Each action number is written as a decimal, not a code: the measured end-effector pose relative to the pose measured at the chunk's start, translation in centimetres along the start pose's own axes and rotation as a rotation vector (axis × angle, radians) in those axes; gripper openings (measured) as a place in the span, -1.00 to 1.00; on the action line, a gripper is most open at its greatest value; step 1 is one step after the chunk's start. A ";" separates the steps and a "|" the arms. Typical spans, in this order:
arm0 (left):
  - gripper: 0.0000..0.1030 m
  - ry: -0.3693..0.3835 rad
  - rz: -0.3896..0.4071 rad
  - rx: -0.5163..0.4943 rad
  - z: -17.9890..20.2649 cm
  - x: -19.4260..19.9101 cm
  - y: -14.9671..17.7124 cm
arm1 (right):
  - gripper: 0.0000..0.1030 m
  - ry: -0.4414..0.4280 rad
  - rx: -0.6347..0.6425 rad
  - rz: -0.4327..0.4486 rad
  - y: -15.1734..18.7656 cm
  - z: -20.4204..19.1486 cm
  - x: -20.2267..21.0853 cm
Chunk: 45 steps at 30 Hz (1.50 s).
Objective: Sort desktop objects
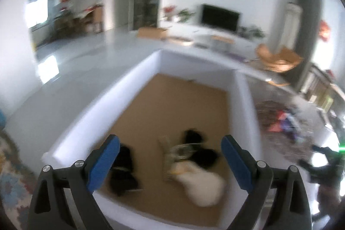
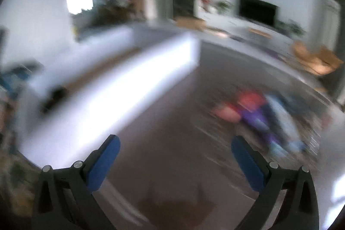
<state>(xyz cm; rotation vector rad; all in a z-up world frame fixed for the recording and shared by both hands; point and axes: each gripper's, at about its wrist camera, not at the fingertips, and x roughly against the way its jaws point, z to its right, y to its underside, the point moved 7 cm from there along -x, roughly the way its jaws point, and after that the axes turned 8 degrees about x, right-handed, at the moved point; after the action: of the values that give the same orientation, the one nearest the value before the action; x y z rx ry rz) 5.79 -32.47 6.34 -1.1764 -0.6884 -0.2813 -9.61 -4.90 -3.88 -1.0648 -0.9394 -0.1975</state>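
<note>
While the left claw (image 1: 170, 162) hangs released over the white bin (image 1: 94, 105), the blurred heap of colourful objects (image 2: 258, 115) on the dark desk (image 2: 168, 122) lies ahead and right of the empty, wide-spread right claw (image 2: 175, 160), the nearer one.

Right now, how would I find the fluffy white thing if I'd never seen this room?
Look for the big white box with the brown floor, on the table. Inside it, at the near end, a few small things lie together below the open left gripper. The white thing is the pale, soft-looking lump nearest you; the things beside it are black, though blur hides what it is.
</note>
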 end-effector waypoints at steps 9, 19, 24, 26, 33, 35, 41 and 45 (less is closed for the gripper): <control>0.87 0.341 -0.044 -0.246 19.7 2.8 4.0 | 1.00 0.194 -0.253 -0.172 11.5 16.0 -0.8; 0.88 0.292 -0.246 -0.392 29.9 -6.8 14.5 | 1.00 0.221 -0.378 -0.164 13.2 19.5 -1.2; 0.88 0.163 -0.246 -0.412 30.1 -12.9 15.4 | 1.00 0.221 -0.378 -0.163 13.2 19.4 -1.1; 0.88 0.158 -0.243 -0.393 30.2 -14.2 15.2 | 1.00 0.221 -0.378 -0.164 13.2 19.4 -1.1; 0.88 0.159 -0.287 -0.335 30.0 -17.1 15.6 | 1.00 0.221 -0.378 -0.163 13.2 19.4 -1.1; 0.88 0.154 -0.292 -0.316 29.7 -17.3 15.4 | 1.00 0.221 -0.378 -0.163 13.2 19.4 -1.1; 1.00 0.146 -0.305 -0.354 30.2 -17.6 15.9 | 1.00 0.221 -0.377 -0.164 13.2 19.3 -1.1; 1.00 0.146 -0.305 -0.354 30.1 -17.6 16.0 | 1.00 0.221 -0.377 -0.164 13.2 19.3 -1.0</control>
<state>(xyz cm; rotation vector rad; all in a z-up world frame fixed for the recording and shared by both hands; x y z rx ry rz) -9.42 -1.42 -10.32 -1.3682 -0.7060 -0.7631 -13.70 17.22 -10.41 -1.2805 -0.8046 -0.6352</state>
